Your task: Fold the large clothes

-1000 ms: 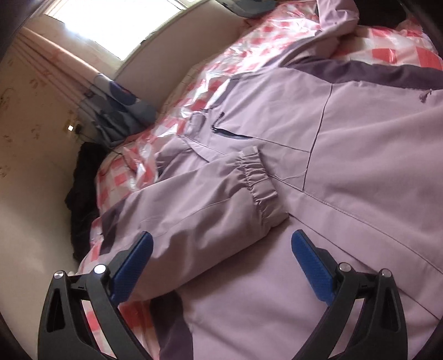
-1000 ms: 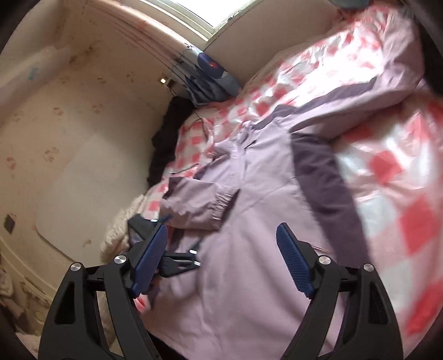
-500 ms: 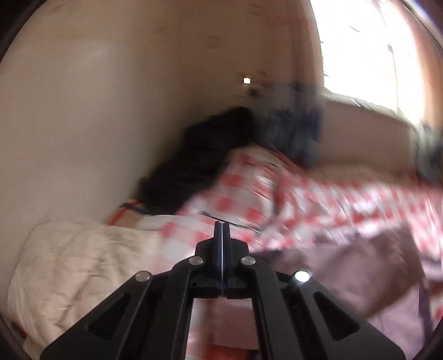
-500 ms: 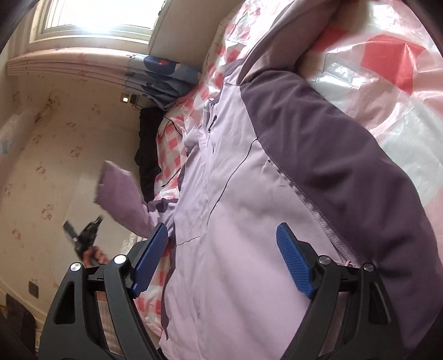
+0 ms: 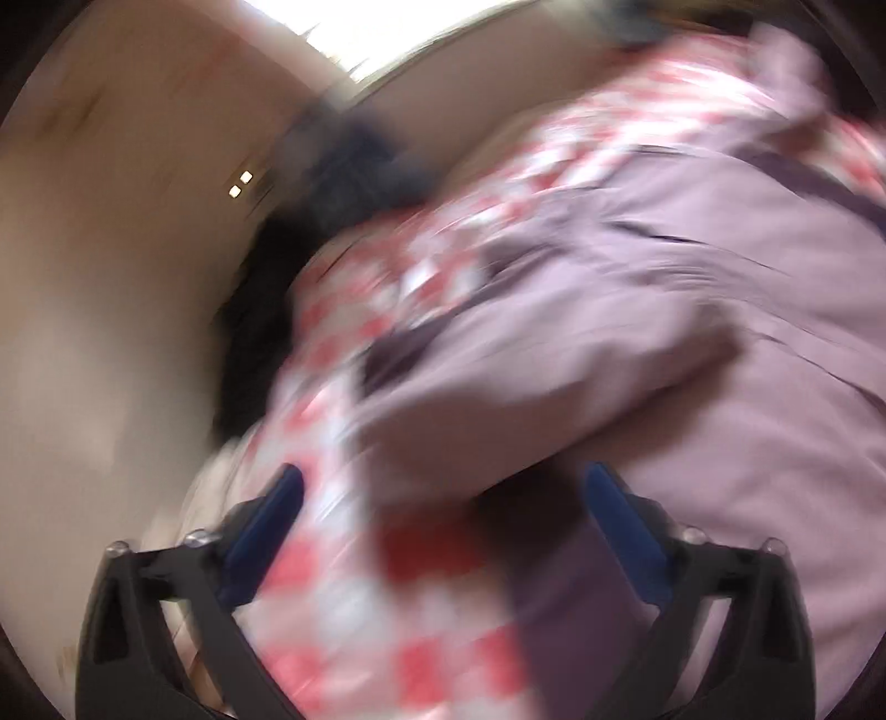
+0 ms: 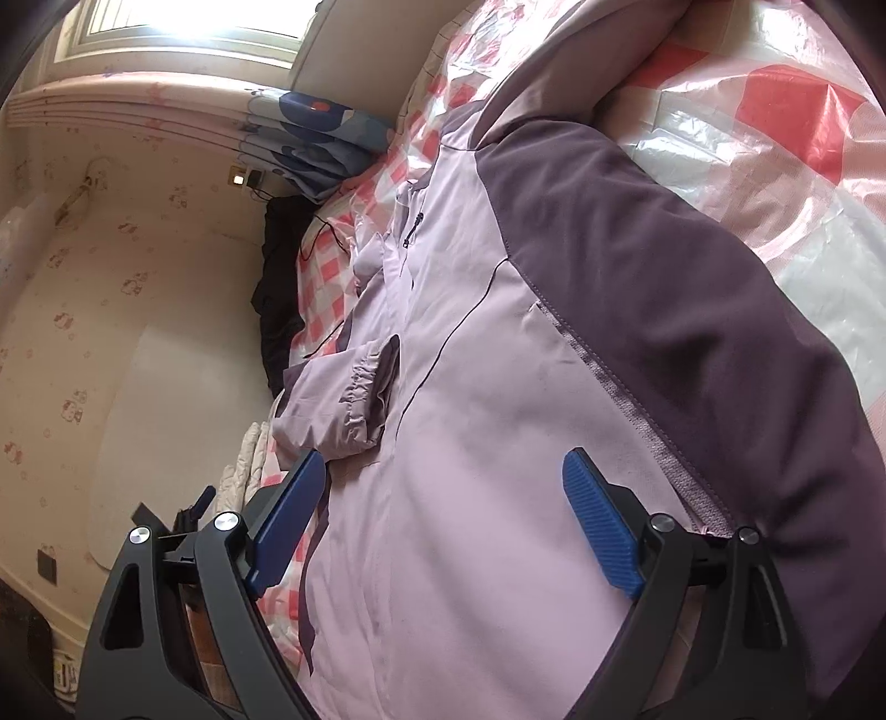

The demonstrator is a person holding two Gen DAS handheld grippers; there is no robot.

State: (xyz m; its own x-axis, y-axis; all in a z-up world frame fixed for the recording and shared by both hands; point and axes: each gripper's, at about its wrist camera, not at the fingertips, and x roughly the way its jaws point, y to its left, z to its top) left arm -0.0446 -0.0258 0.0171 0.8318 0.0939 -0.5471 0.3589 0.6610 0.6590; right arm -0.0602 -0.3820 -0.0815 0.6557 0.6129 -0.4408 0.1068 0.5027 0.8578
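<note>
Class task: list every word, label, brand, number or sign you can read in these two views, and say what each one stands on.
None can be read.
Wallpaper: small cartoon prints only, no legible words.
Jacket: no label showing.
Left wrist view: too blurred to read anything.

The sleeve [image 6: 343, 404], lifted at the frame's left half a second ago, has been laid back on the jacket [image 6: 498, 443], released by the reopened left claw [image 5: 437, 515], while the right claw [image 6: 443, 515] is opening.

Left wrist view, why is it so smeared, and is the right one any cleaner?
Left wrist view: heavy motion blur smears the jacket and checked bedspread. Right wrist view: sharp, the sleeve cuff crisp, but the window is blown out and the fisheye bends the edges.
</note>
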